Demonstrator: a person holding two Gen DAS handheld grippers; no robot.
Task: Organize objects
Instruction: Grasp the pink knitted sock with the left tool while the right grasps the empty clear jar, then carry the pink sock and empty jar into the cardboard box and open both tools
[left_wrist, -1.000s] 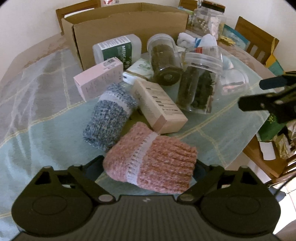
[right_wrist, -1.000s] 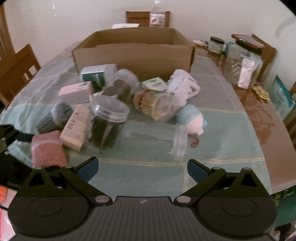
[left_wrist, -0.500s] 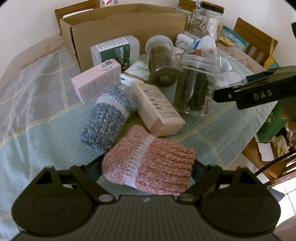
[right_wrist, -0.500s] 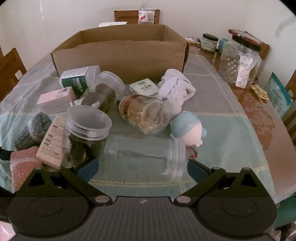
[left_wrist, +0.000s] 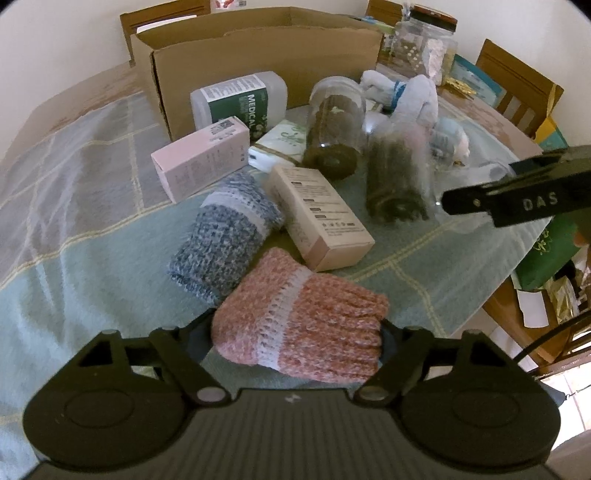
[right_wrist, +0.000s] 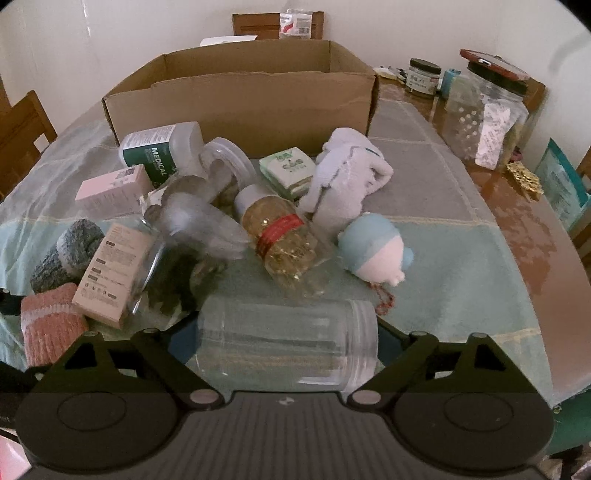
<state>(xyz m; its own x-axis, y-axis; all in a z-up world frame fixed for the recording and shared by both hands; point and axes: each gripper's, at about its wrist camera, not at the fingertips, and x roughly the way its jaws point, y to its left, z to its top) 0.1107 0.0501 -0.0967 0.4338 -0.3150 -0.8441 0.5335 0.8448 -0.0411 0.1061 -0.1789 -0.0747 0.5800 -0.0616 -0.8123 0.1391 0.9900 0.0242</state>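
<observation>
My left gripper (left_wrist: 295, 332) stands open around a pink knitted sock roll (left_wrist: 299, 325) lying on the tablecloth; its fingers sit at either end of the roll. My right gripper (right_wrist: 284, 332) stands open around a clear empty plastic jar (right_wrist: 288, 347) lying on its side. A jar of dark herbs (right_wrist: 177, 266) beside it is tipping over and blurred; it also shows in the left wrist view (left_wrist: 397, 177). An open cardboard box (right_wrist: 251, 99) stands at the back.
Around lie a blue-grey sock roll (left_wrist: 225, 243), beige carton (left_wrist: 321, 214), pink carton (left_wrist: 201, 157), medical bottle (left_wrist: 240, 99), second herb jar (left_wrist: 336, 129), golden-filled jar (right_wrist: 284, 240), white cloth (right_wrist: 343, 177), blue-pink doll (right_wrist: 373, 251). Wooden chairs surround the table.
My right gripper has moved forward until the clear jar lies between its fingers. The upright herb jar has been knocked and is tipping. My left gripper stays around the pink roll.
</observation>
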